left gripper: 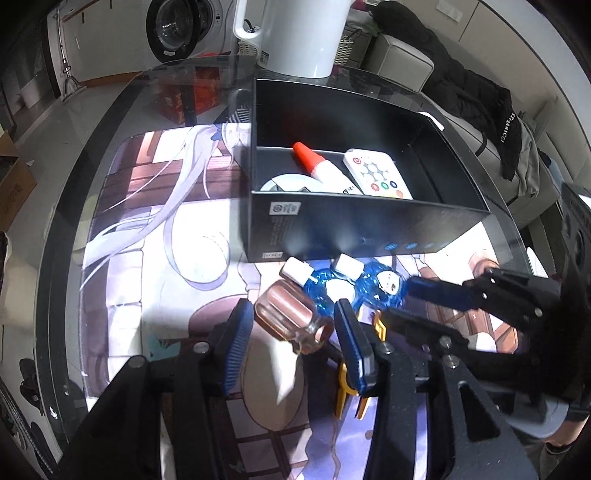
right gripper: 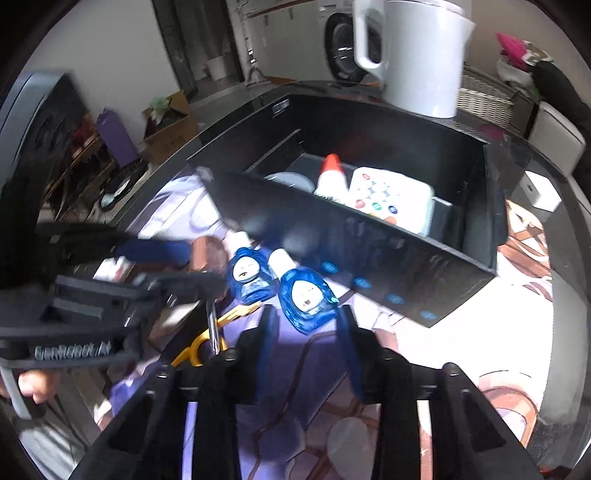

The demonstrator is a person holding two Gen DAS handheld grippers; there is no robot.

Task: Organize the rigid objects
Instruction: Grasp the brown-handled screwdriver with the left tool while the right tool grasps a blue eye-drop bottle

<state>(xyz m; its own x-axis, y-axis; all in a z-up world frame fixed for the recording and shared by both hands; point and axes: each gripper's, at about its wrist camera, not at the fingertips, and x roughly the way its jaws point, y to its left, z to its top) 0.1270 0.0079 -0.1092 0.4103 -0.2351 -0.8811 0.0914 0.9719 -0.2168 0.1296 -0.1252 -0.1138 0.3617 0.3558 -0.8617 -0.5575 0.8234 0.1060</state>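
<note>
A black box [left gripper: 369,225] stands on the printed mat and holds a red-capped glue bottle [left gripper: 321,166], a white remote [left gripper: 376,173] and a round white disc [left gripper: 284,183]. In front of it lie two blue bottles with white caps [left gripper: 321,291] [left gripper: 376,284], a brown screwdriver handle [left gripper: 295,314] and a yellow piece [left gripper: 347,384]. My left gripper [left gripper: 293,326] is open, its pads on either side of the brown handle. My right gripper [right gripper: 306,323] is open around the nearer blue bottle [right gripper: 306,295]; the other blue bottle [right gripper: 247,275] lies to its left.
A white kettle [left gripper: 299,33] stands behind the box. A white adapter [right gripper: 541,190] lies on the glass table at right. A washing machine [left gripper: 177,29], cardboard boxes and a sofa with dark clothes surround the table.
</note>
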